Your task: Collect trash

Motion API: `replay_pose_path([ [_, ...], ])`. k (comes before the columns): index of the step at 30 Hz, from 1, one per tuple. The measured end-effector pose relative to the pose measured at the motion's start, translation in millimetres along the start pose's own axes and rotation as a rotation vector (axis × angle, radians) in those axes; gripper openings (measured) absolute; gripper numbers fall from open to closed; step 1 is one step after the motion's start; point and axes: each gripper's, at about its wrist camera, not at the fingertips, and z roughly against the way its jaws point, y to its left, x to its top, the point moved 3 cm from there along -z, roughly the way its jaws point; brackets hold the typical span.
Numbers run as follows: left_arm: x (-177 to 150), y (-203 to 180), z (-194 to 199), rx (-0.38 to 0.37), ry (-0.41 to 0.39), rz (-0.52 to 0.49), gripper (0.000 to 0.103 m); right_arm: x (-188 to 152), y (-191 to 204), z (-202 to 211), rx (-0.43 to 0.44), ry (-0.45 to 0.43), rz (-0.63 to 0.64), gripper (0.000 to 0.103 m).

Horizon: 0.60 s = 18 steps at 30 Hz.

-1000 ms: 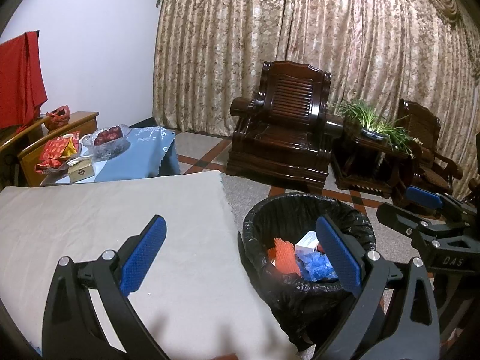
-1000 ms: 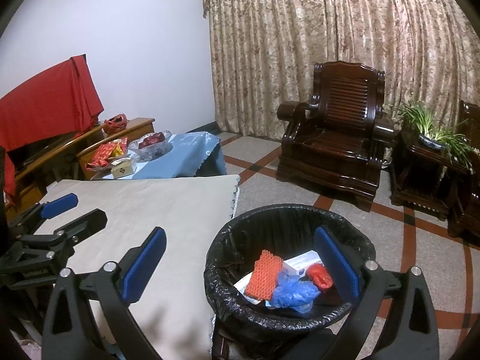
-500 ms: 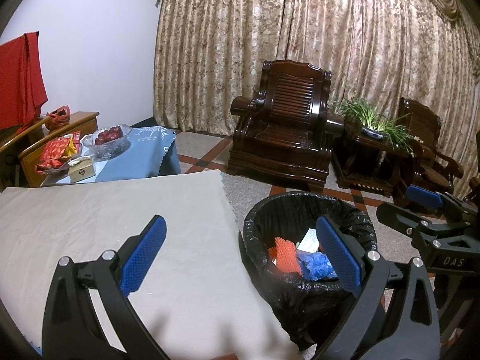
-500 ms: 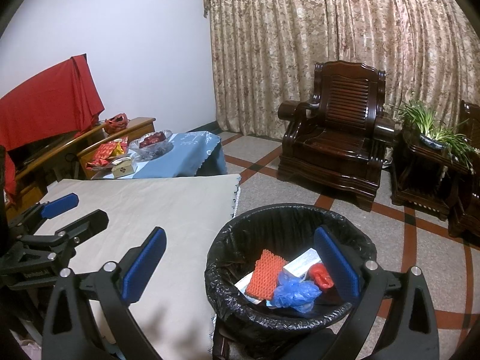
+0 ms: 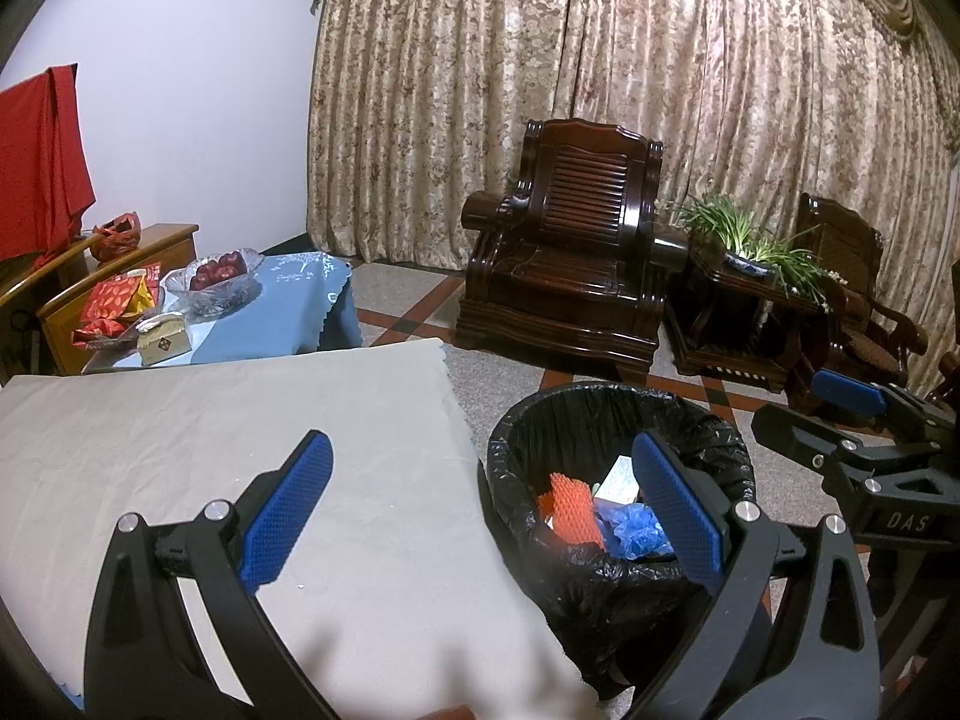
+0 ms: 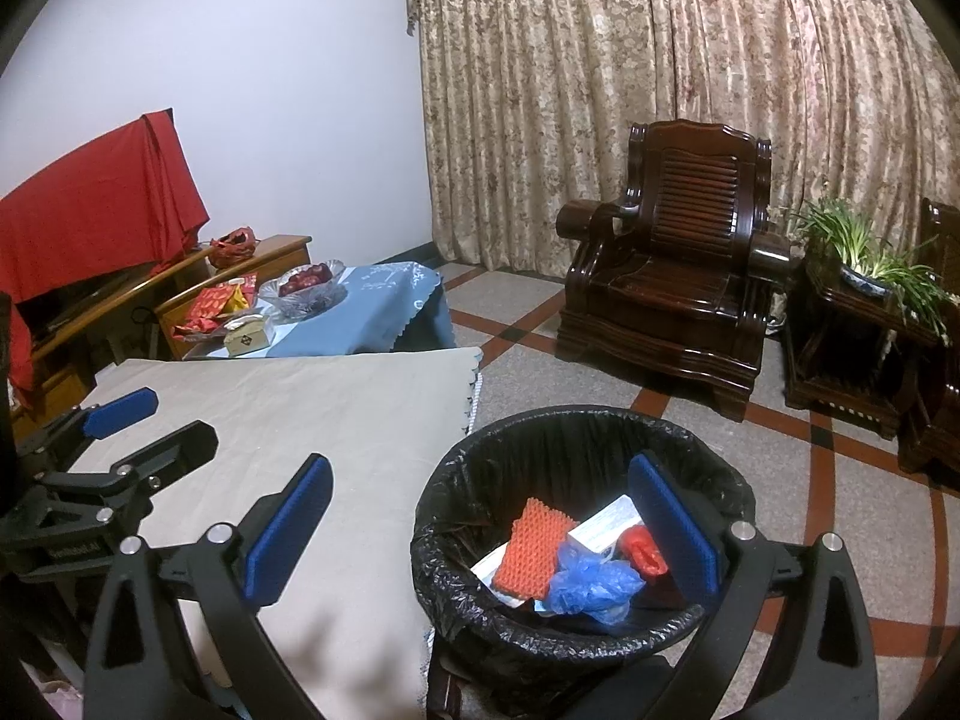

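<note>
Right wrist view: the right gripper (image 6: pixel 480 525) gapes wide and empty above the black-lined trash bin (image 6: pixel 585 420), just beside the table (image 6: pixel 312 408). Inside lie orange foam netting (image 6: pixel 534 546), a crumpled blue bag (image 6: pixel 591 585) and a white carton (image 6: pixel 606 525). The left gripper (image 5: pixel 480 501) is equally wide, holding nothing.

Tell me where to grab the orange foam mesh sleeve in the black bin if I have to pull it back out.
Probably pinch the orange foam mesh sleeve across its upper end, coming straight down from above with the right gripper, whose jaws are open. The sleeve leans up from the pile in the black-lined bin, so that end stands free, while the crumpled blue plastic bag crowds its lower right side.
</note>
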Motion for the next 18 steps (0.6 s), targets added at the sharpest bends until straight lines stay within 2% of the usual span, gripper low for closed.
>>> replay_pose_path([
  [18, 1.6, -0.8, 0.7, 0.0, 0.001, -0.002, 0.097, -0.1, 1.8, -0.4, 0.0, 0.002, 0.0, 0.097],
])
